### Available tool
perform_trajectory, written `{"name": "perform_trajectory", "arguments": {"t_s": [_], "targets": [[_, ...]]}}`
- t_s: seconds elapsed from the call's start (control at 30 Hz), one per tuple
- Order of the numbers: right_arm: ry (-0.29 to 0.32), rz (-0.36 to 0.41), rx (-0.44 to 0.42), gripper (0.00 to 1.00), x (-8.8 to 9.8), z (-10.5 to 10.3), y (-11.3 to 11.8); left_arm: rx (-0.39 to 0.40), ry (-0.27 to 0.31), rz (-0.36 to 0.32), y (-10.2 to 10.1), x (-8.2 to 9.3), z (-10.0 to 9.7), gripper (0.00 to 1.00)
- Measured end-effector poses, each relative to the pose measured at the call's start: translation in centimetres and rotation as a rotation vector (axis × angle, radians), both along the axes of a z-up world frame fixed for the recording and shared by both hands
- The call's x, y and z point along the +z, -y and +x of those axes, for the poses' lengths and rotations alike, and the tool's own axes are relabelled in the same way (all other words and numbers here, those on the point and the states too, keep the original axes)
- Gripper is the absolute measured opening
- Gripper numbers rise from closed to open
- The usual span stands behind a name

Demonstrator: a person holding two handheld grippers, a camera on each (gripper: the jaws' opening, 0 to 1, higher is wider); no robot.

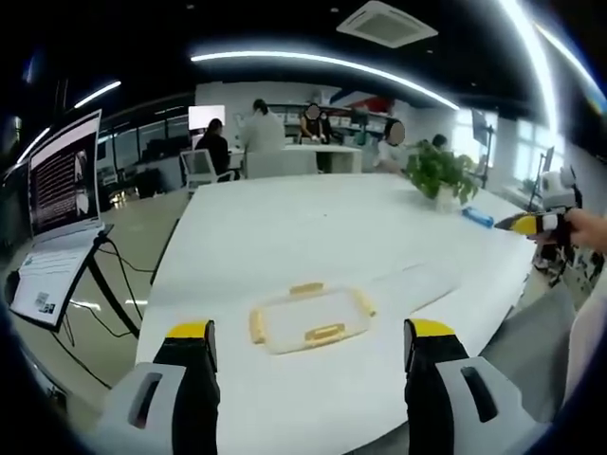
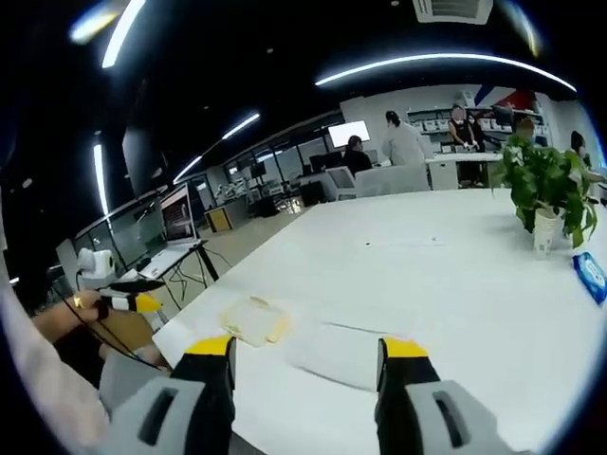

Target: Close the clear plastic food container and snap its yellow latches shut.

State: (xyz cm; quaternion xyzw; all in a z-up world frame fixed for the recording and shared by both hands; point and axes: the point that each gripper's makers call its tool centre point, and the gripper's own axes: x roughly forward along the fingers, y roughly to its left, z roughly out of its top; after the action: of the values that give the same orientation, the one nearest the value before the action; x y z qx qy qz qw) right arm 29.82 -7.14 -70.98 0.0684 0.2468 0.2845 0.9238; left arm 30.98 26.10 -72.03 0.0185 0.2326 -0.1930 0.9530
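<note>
Left gripper (image 1: 310, 334), bottom of left gripper view: jaws spread wide, nothing between them. Clear container (image 1: 309, 319) with yellow latches (image 1: 324, 332) lies on the white table (image 1: 285, 227), lower centre. Right gripper (image 2: 308, 348): jaws wide, empty. Container in the lower left, with its lid (image 2: 337, 351) just beside it.

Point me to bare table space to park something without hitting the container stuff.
Bare: the wide middle of the white table, between the container and the potted plant. Also the far left side. Crowded: the near edge, where container and clear lid lie side by side, and the right edge by the blue packet.
</note>
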Motion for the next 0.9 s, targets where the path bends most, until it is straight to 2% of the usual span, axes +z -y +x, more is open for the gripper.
{"name": "perform_trajectory", "arguments": {"t_s": [0.37,0.6,0.77,0.83,0.9], "targets": [[-0.015,-0.057,0.087,0.58,-1.1,1.7,-1.7,-0.065,-0.060,0.047,0.3,-1.9,0.8,0.78],[-0.018,-0.072,0.184,0.58,-1.8,2.7,-4.6,-0.113,-0.074,0.080,-0.2,-2.5,1.8,0.77],[0.005,-0.051,0.243,0.59,-1.6,3.7,-6.6,-0.153,-0.094,0.102,-0.1,-3.5,2.5,0.75],[0.009,-0.066,0.275,0.59,-1.9,4.0,-7.4,-0.170,-0.106,0.110,0.3,-4.1,2.8,0.75],[0.020,-0.112,0.316,0.59,-2.3,4.4,-8.1,-0.196,-0.123,0.122,0.7,-4.8,3.0,0.75]]}}
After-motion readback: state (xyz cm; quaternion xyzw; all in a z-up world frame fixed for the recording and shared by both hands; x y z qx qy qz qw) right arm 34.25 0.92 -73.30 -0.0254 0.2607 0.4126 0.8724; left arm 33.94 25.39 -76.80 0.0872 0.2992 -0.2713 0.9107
